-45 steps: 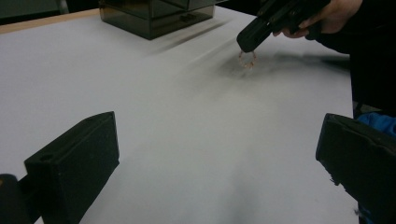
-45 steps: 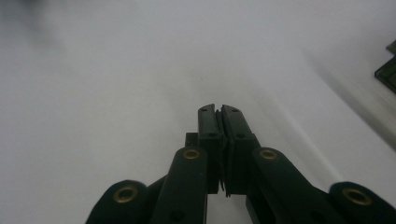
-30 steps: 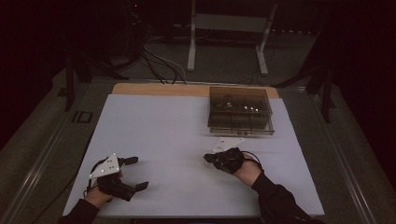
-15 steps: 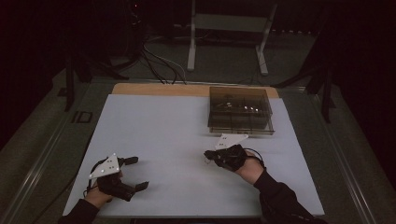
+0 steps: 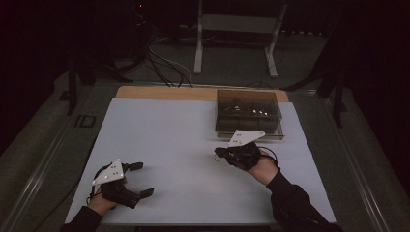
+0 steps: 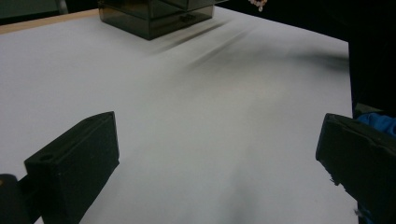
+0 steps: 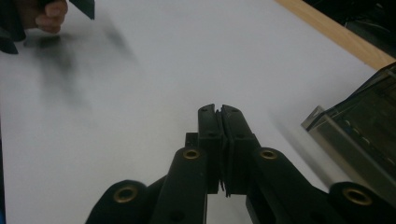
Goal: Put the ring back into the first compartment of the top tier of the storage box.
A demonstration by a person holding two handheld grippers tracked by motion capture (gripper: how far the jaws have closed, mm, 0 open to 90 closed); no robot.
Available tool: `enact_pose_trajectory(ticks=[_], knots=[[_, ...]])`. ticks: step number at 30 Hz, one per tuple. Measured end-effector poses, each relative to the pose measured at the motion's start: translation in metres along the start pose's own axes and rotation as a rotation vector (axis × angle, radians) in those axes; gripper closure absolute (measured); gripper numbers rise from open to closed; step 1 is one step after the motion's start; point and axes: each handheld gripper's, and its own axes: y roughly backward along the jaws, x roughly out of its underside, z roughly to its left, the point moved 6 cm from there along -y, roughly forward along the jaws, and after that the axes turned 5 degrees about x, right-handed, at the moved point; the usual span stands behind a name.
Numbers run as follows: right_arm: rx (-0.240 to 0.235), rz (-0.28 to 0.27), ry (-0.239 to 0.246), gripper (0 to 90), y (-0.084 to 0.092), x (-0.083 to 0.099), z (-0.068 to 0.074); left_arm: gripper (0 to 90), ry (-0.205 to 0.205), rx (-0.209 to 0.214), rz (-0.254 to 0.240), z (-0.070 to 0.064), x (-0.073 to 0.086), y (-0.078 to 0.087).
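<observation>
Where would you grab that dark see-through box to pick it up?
Probably across its near front wall. The box is low, flat-sided and sits squarely at the table's far edge, so the right gripper, closest to it and now shut, could open and come in from the person's side, over the rim.

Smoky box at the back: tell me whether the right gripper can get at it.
Probably yes. The right gripper sits just in front of the smoky box, bare white tabletop between them, though its jaws are shut.

Box (image 5: 248, 112) on table (image 5: 183, 140), far right part. Right gripper (image 5: 219, 153) just before box, slightly left of it. Left gripper (image 5: 142, 179) well left of box, at table's near edge.
</observation>
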Motion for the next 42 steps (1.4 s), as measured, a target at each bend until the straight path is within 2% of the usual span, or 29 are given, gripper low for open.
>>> enact_pose_trajectory(ticks=[20, 31, 42], knots=[[0.022, -0.042, 0.014, 87.6, 0.011, -0.024, -0.011, 1.1, 0.0, 0.004, 0.002, 0.0, 0.0, -0.001], [0.049, -0.082, 0.003, 87.6, 0.018, -0.043, -0.026, 1.1, -0.002, 0.002, 0.003, 0.0, 0.0, 0.0], [0.073, -0.095, -0.009, 87.6, 0.022, -0.049, -0.038, 1.1, -0.003, 0.001, 0.003, 0.0, 0.0, 0.0]])
